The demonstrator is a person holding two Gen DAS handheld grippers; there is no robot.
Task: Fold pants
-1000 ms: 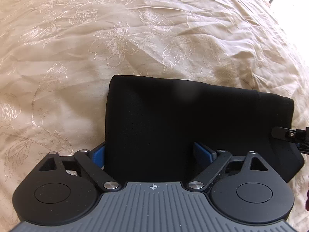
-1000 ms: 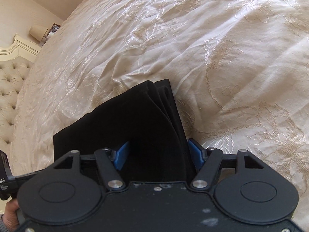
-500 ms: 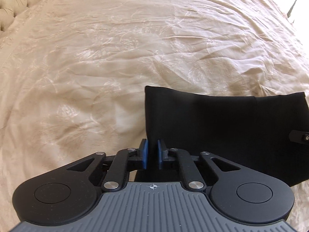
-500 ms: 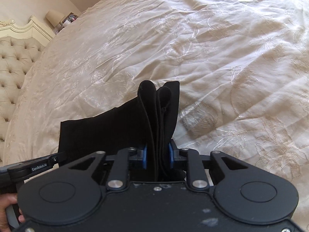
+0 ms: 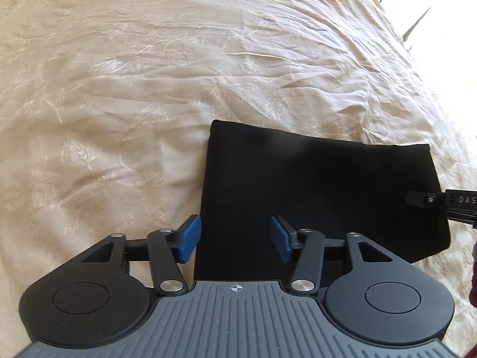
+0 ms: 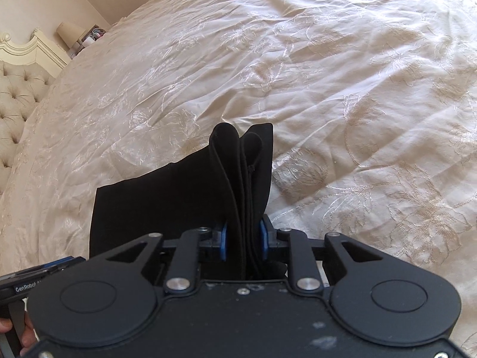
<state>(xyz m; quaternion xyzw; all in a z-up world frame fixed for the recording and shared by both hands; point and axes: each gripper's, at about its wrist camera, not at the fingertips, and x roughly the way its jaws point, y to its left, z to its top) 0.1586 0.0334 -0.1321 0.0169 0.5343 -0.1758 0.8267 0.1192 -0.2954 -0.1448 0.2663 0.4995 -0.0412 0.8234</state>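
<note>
While the folded black fabric pants (image 5: 322,197) lay on the cream embroidered bedspread (image 5: 149,89), the right gripper (image 6: 243,238) clamped their bunched edge, blue pads pressing the layers on both sides. The left gripper (image 5: 235,238) had just been opening; its blue pads stood apart over the pants' near corner, not pressing it.

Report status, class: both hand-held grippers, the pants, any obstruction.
Left hand-held gripper open, just reopening, gripping nothing. Right hand-held gripper shut on folded black pants. Bedspread shows no obstruction.
</note>
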